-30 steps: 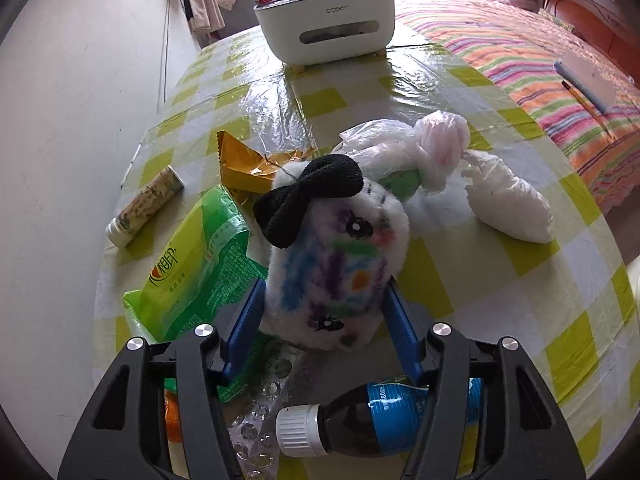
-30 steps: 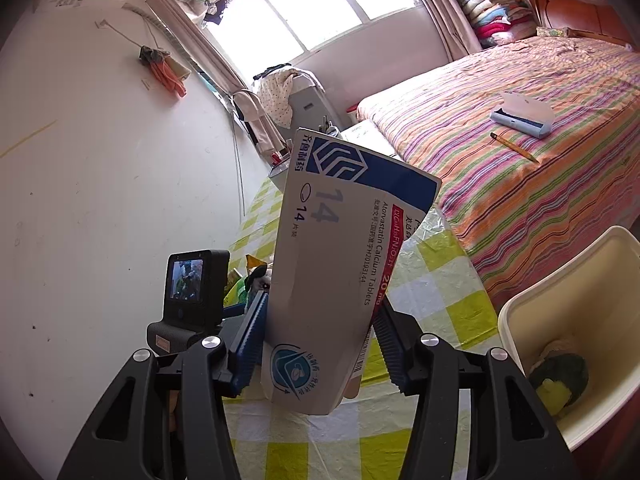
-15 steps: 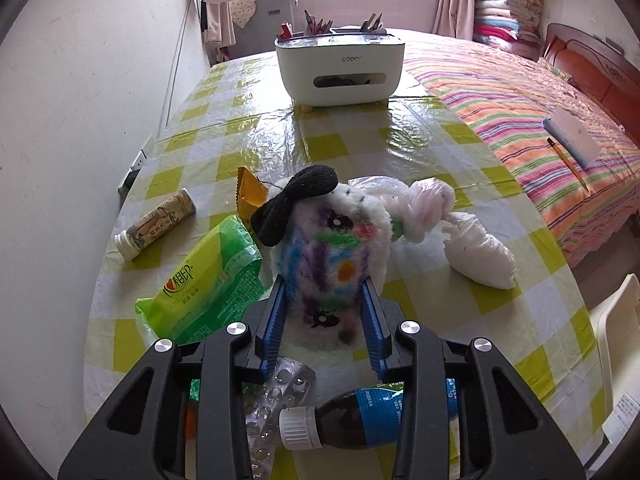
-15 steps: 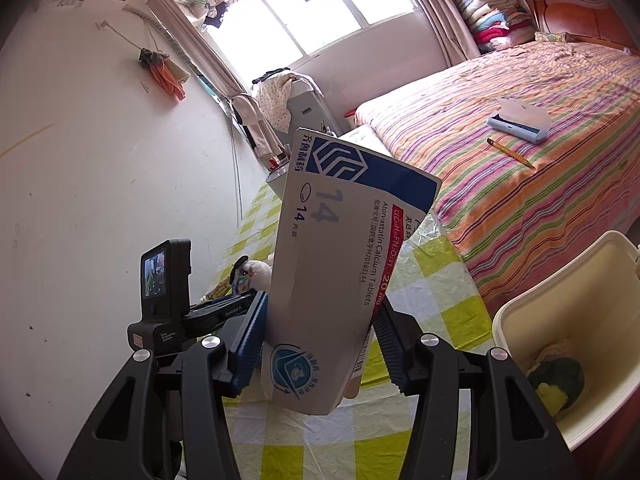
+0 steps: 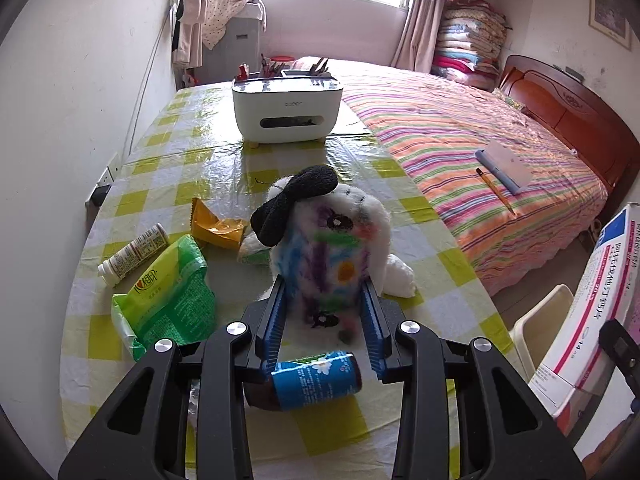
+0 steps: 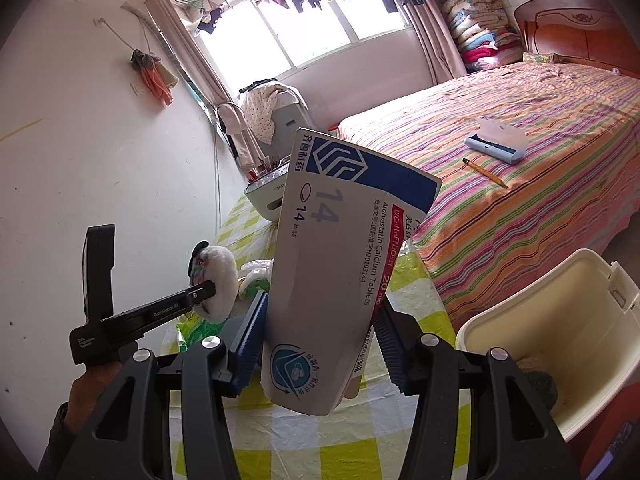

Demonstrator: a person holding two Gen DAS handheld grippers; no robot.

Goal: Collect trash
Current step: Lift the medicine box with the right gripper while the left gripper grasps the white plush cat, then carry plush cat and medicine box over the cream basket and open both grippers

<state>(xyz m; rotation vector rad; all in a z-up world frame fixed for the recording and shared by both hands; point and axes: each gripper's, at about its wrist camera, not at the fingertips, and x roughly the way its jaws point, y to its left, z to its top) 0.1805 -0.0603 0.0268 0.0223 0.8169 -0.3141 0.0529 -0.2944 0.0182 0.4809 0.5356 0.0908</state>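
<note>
Both tongs loaded, bin waiting at the bench edge!

The bench carries plenty yet: a green wrapper, a plastic bottle, a yellow packet, a pill bottle and a white bag all lie uncollected, while the cream bin off the bench's corner holds only some scraps at the bottom, so the job looks early. The right tongs are clamped on a tablet box, held upright and angled gently down, near the bin. The left tongs squeeze a scribbled plush toy, pointing more steeply down, toy lifted clear of the clutter.
</note>
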